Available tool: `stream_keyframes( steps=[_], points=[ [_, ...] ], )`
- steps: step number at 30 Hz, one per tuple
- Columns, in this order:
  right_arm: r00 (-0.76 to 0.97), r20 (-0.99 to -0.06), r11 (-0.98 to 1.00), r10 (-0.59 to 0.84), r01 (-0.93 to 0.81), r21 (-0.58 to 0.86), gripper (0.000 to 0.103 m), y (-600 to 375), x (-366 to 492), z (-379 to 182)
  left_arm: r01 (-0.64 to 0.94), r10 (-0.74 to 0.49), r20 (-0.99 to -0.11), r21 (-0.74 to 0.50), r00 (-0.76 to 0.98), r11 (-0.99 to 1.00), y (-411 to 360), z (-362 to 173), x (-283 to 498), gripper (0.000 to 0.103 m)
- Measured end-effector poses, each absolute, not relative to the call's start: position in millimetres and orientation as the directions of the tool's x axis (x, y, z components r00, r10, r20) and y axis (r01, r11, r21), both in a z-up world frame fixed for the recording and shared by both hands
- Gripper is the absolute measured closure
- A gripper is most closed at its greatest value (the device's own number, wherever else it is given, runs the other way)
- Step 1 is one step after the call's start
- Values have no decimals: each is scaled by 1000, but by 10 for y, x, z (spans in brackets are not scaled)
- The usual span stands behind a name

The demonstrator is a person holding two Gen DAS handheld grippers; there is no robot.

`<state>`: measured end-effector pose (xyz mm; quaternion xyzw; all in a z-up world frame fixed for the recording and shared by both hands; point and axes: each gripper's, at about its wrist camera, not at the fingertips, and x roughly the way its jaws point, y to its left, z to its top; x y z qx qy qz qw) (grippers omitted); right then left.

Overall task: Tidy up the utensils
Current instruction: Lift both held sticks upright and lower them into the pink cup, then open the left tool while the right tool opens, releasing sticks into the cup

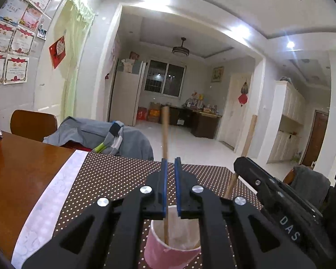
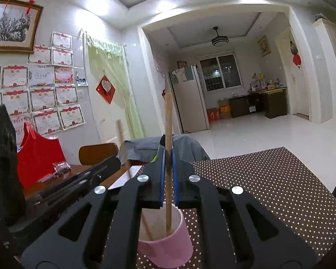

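The right claw (image 2: 168, 174) is clamped on an upright wooden chopstick (image 2: 168, 121), gripped around mid-length, its lower end already down inside the pink paper cup (image 2: 168, 246). The left claw (image 1: 170, 179) is pinched on a second chopstick (image 1: 165, 130), which leans against its left pad and dips into the same cup (image 1: 168, 253). The sticks look light, stiff and smooth, so a mid-shaft pinch probably suits them. The cup seems thin and easily tipped. It stands on the dotted mat (image 2: 268, 179) covering the surface (image 1: 22, 168).
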<state>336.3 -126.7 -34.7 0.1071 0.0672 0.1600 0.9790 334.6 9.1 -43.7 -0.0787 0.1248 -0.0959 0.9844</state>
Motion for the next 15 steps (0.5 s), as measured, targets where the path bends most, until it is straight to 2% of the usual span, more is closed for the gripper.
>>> stream_keyframes(
  steps=[1, 2, 6, 11, 15],
  points=[
    [940, -105, 928, 326, -296, 227, 97, -1255, 3349, -351, 167, -206, -236, -176, 950, 970, 100, -434, 3336, 91],
    [939, -113, 929, 326, -295, 225, 96, -1245, 3336, -356, 164, -203, -241, -174, 949, 971, 103, -432, 3322, 84],
    [936, -135, 931, 325, -293, 217, 96, -1214, 3287, -375, 155, -196, -259, -170, 946, 973, 129, -413, 3258, 81],
    [932, -165, 934, 324, -287, 213, 96, -1185, 3239, -396, 142, -179, -278, -150, 944, 979, 152, -380, 3141, 66],
    [932, -192, 940, 308, -267, 212, 96, -1151, 3209, -385, 124, -159, -282, -136, 946, 983, 183, -339, 3039, 64]
  ],
)
